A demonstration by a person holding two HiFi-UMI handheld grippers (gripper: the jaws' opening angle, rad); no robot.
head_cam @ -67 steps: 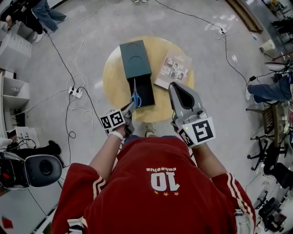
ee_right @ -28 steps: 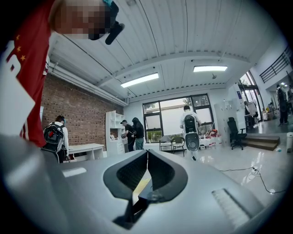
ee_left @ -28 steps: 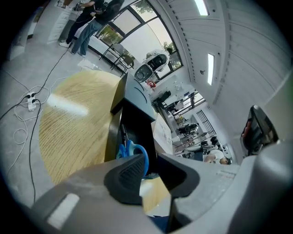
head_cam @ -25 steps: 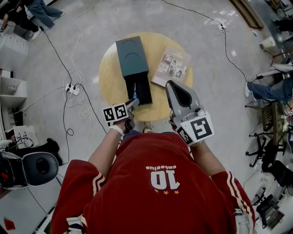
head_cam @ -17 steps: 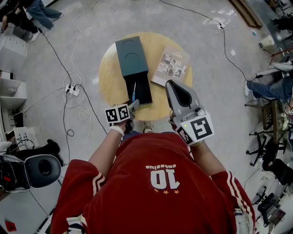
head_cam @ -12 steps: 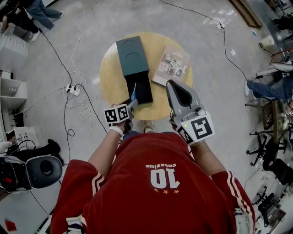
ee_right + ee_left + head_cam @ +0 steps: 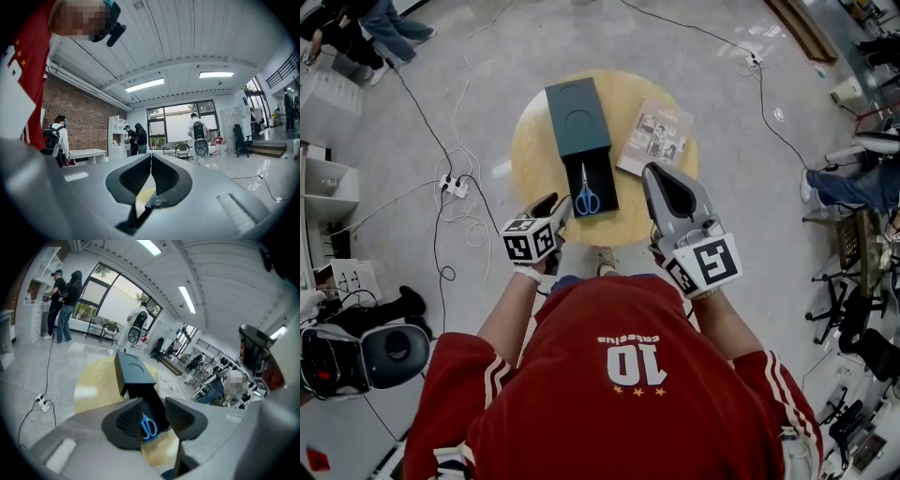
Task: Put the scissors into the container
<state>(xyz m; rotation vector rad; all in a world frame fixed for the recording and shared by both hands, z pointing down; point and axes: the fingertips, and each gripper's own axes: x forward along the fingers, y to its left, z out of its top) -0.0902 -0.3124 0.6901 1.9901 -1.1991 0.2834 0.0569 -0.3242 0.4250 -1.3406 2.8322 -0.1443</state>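
The blue-handled scissors [image 7: 587, 198] lie flat inside the open black tray of the dark container [image 7: 605, 167], blades pointing away from me. The container's teal lid part [image 7: 577, 116] sits at the far end. My left gripper [image 7: 555, 204] hangs just left of the tray's near end, clear of the scissors. Its jaws stand apart and are closing slightly with nothing between them. In the left gripper view the scissors [image 7: 149, 427] show beyond the parted fingers [image 7: 126, 420]. My right gripper [image 7: 659, 178] hovers over the table's near right edge, shut and empty, its pads [image 7: 140, 176] meeting.
A booklet [image 7: 656, 138] lies on the round wooden table [image 7: 534, 155] right of the container. Cables and a power strip [image 7: 451, 187] run over the floor at left. A black chair [image 7: 386, 349] stands near left. People stand at far counters.
The left gripper has let go of the scissors, which now rest in the tray. It has drawn back toward me and to the left. The right gripper has hardly moved.
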